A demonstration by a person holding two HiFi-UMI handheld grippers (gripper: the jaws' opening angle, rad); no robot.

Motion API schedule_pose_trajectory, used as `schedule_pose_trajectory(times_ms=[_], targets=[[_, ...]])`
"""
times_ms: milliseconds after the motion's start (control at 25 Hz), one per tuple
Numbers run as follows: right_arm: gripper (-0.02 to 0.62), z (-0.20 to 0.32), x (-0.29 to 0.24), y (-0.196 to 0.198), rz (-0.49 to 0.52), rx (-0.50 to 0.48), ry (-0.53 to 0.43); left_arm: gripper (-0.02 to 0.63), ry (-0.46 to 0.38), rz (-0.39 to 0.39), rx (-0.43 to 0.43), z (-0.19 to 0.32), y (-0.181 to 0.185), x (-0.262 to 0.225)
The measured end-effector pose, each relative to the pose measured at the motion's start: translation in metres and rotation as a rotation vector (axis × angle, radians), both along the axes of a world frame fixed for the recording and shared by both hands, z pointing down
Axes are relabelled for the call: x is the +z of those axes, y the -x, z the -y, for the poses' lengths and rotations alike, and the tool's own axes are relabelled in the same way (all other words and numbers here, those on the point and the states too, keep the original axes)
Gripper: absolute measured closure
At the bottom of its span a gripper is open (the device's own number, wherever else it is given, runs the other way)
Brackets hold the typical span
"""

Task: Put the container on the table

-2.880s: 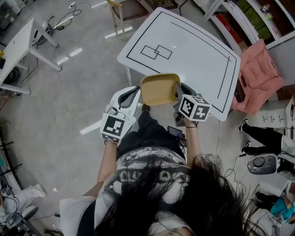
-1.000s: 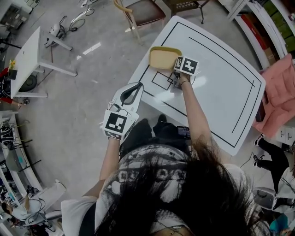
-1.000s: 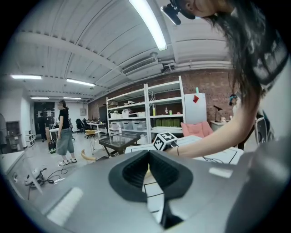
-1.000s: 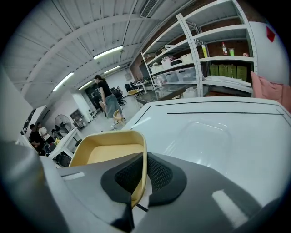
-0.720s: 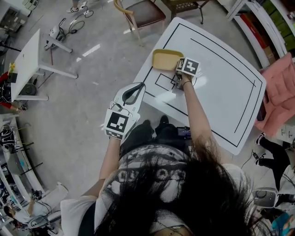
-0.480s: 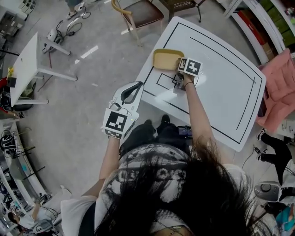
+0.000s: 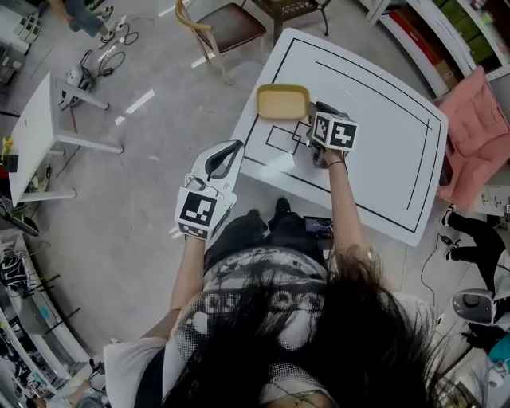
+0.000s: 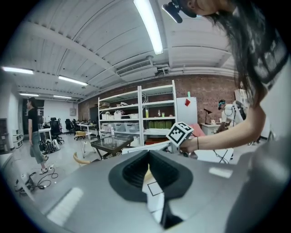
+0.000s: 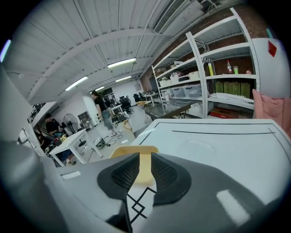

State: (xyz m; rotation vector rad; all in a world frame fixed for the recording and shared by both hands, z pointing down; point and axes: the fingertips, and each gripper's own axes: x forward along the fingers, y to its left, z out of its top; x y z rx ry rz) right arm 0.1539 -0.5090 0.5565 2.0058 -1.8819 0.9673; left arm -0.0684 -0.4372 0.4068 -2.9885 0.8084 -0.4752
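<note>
The yellow container (image 7: 282, 102) rests on the white table (image 7: 374, 151), near its left edge, beside black outlined squares. My right gripper (image 7: 317, 111) hovers just right of the container and apart from it. In the right gripper view the container (image 9: 136, 152) shows beyond the jaws of the right gripper (image 9: 144, 170), which are closing with nothing between the pads. My left gripper (image 7: 231, 153) hangs off the table over the floor, tips together and holding nothing. The left gripper (image 8: 148, 175) points toward the table.
A wooden chair (image 7: 227, 24) stands beyond the table's far left corner. Another white table (image 7: 40, 119) is at the left, with cables on the floor. A pink cloth (image 7: 470, 135) and shelves lie to the right. A person's legs (image 7: 470, 235) show at right.
The right gripper let go of the container, which stays on the table. That gripper rose and drew back to the right. The left gripper drifted slightly.
</note>
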Motion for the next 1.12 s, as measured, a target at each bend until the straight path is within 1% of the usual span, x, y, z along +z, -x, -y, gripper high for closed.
schedule_pose_trajectory(times_ms=[160, 360, 480, 640, 760, 920, 1120], targets=[[0.514, -0.027, -0.035, 0.017, -0.004, -0.012, -0.083, 0.606, 0.005, -0.008, 0.042, -0.007, 0.005, 0.002], [0.525, -0.065, -0.068, 0.052, 0.015, -0.006, -0.160, 0.606, 0.012, -0.023, 0.097, -0.015, 0.016, 0.000], [0.525, -0.093, -0.078, 0.076, 0.004, -0.003, -0.172, 0.606, 0.020, -0.026, 0.131, -0.022, 0.025, 0.003], [0.525, -0.130, -0.081, 0.114, 0.024, 0.001, -0.175, 0.606, 0.038, -0.020, 0.176, -0.034, 0.043, 0.012], [0.531, -0.154, -0.080, 0.135, 0.037, 0.021, -0.166, 0.606, 0.058, -0.007, 0.209, -0.043, 0.054, 0.022], [0.537, -0.178, -0.079, 0.149, 0.043, 0.025, -0.160, 0.606, 0.072, -0.004, 0.238, -0.057, 0.057, 0.028], [0.544, -0.203, -0.087, 0.164, 0.016, -0.026, -0.185, 0.606, 0.077, -0.004, 0.269, -0.082, 0.054, 0.030]])
